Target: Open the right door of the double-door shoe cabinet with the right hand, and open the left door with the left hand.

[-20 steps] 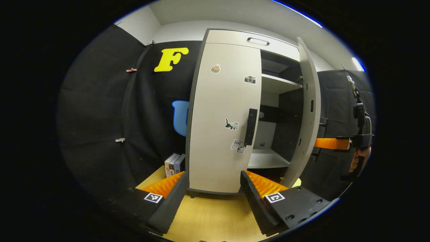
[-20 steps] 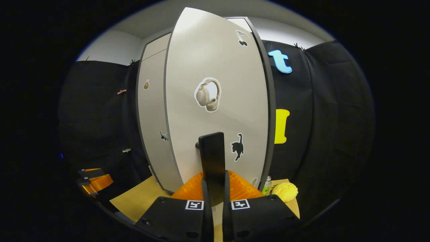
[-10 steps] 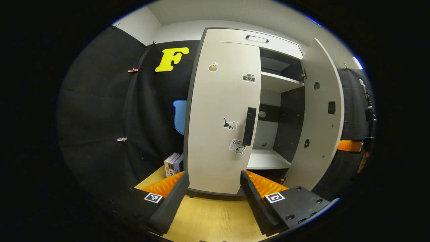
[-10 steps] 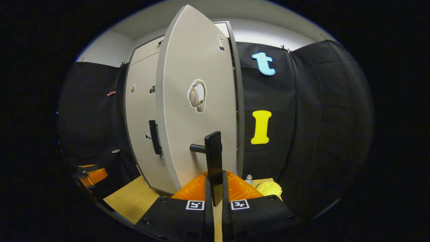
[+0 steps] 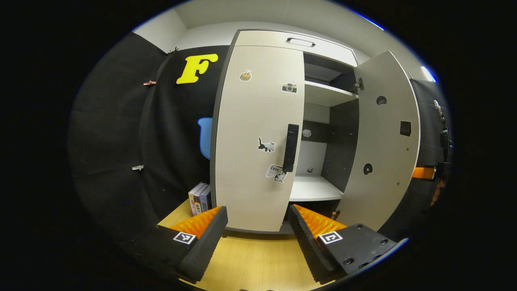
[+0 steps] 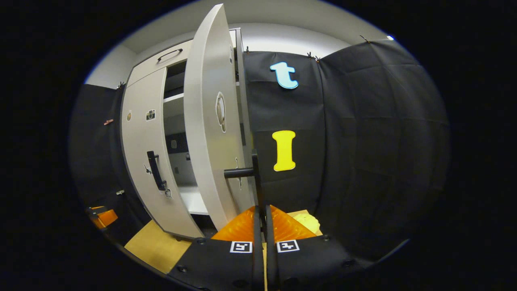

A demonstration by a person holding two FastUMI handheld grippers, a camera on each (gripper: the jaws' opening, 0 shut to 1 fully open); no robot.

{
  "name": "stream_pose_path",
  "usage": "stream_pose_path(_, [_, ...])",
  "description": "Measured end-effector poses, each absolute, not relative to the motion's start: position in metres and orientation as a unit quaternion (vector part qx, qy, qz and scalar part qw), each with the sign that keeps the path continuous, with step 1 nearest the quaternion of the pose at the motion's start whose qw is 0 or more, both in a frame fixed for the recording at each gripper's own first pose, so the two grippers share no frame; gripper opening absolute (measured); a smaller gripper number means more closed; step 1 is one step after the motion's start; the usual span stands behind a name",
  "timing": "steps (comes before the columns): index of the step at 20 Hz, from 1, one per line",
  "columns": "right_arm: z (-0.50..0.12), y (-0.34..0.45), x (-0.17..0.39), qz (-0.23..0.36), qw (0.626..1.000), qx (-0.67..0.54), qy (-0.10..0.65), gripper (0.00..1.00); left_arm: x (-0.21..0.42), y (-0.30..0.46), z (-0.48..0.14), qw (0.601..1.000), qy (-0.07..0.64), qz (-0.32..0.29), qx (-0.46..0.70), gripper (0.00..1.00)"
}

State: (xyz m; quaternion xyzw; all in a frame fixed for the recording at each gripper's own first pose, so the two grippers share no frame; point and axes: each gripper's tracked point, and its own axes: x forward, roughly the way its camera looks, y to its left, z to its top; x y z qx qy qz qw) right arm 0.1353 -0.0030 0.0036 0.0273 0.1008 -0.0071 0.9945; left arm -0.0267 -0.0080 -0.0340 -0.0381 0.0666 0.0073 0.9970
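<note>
While we face the cabinet:
Right gripper (image 6: 263,220): level, clamped on the swung-open pale grey right door's (image 6: 210,121) black bar handle (image 6: 256,178).
Left gripper (image 5: 256,226): jaws wide, empty, before the closed pale grey left door (image 5: 258,133) of the shoe cabinet (image 5: 282,38).

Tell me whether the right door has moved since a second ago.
Yes. The right door has swung further open, away from the shut left door, showing more shelf.
</note>
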Motion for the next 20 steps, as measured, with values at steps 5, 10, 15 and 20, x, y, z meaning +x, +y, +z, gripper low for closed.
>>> stream_pose_path(5, [0.001,0.0,0.123,-0.037,0.994,0.042,0.094,0.17,-0.024,0.006,-0.038,0.997,0.073,-0.005,-0.023,0.95])
stream_pose_path(10, [-0.007,0.004,0.096,-0.07,0.992,0.051,0.096,0.52,-0.019,0.011,-0.039,0.996,0.075,-0.035,-0.024,0.95])
stream_pose_path(15, [-0.01,0.03,0.081,-0.066,0.993,0.042,0.089,0.84,-0.007,0.016,-0.034,0.996,0.067,-0.057,-0.019,0.95])
stream_pose_path(20, [-0.023,0.081,0.07,-0.024,0.994,0.036,0.101,0.99,0.023,0.018,-0.006,0.998,0.036,-0.058,-0.002,0.95])
